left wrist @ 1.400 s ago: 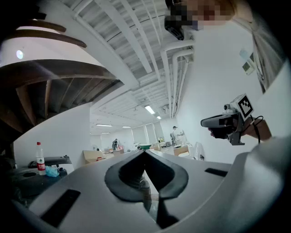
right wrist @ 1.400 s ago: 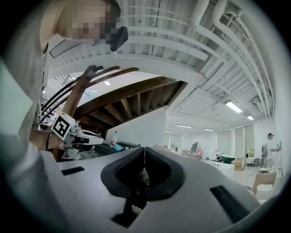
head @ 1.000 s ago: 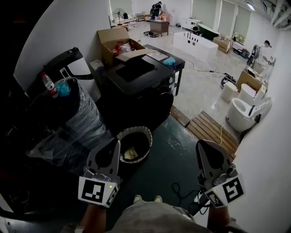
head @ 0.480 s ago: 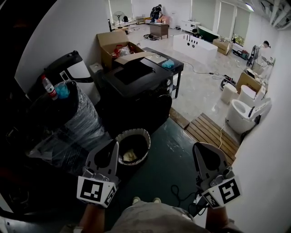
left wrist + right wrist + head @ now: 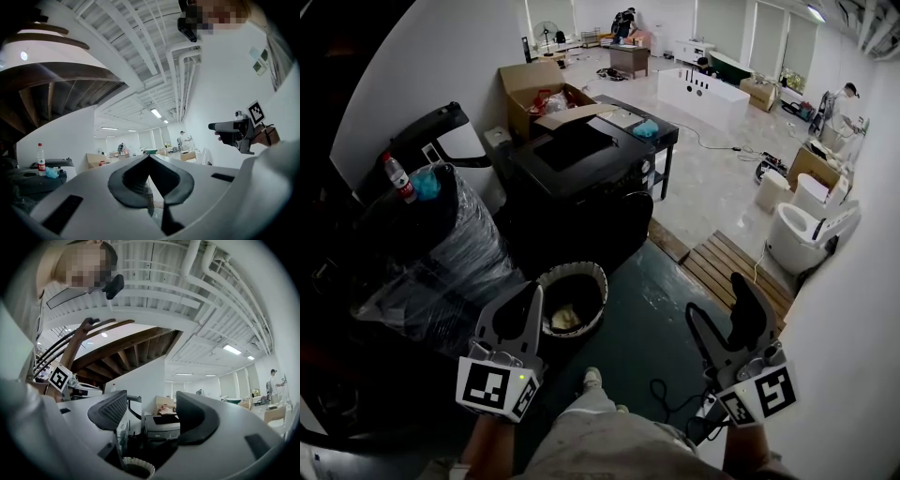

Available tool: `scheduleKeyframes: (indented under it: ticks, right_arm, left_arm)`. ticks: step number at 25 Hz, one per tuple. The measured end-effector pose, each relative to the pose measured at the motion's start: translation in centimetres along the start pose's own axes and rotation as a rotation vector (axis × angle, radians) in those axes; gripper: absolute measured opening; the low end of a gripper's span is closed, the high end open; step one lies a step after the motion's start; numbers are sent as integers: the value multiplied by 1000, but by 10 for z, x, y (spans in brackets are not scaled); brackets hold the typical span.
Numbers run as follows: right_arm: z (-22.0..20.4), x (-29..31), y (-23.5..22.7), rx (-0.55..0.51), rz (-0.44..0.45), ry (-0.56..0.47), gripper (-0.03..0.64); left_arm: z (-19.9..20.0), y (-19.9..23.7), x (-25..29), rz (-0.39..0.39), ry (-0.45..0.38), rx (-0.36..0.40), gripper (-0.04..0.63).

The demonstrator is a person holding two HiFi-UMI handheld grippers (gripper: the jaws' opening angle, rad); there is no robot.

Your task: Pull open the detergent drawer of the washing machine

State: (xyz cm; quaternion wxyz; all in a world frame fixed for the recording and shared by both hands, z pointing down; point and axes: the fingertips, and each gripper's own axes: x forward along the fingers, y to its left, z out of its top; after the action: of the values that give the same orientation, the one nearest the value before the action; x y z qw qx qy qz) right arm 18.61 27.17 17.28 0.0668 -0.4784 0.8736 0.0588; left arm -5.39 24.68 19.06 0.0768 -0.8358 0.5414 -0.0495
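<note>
The black washing machine (image 5: 581, 183) stands ahead of me on the dark floor, well beyond both grippers, and it also shows between the right jaws (image 5: 161, 425). Its front is dark and I cannot make out the detergent drawer. My left gripper (image 5: 534, 302) is held low at the left, shut with nothing in it, its jaws meeting at a point (image 5: 149, 158). At the right, my right gripper (image 5: 717, 302) has its jaws opening, and the gap (image 5: 150, 411) holds nothing. Neither gripper touches the machine.
A round basket with a white rim (image 5: 572, 295) sits on the floor between me and the machine. A plastic-wrapped black bulk (image 5: 441, 253) with a bottle (image 5: 398, 176) stands left. A cardboard box (image 5: 534, 89) is behind, with a wooden pallet (image 5: 736, 272), a toilet (image 5: 802, 234) and a floor cable (image 5: 666, 394) at the right.
The right gripper's jaws, shut in both earlier frames, now stand apart. One foot has stepped forward below. The left gripper has hardly moved.
</note>
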Motion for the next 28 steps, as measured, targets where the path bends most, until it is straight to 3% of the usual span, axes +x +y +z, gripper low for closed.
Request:
scheduleKeyframes:
  ticks: [12,22,28]
  right_arm:
    - [-39,42,-19,23,7,60,325]
    - [-88,148,-49,97,34,130,331]
    - [-131,225,-68,217,49,177,336]
  left_arm:
    - [-31,26,40,28,18,21,15]
    - [-62,85,113,45,68,10,15]
    - [-97,133,174,49,94,-10,15]
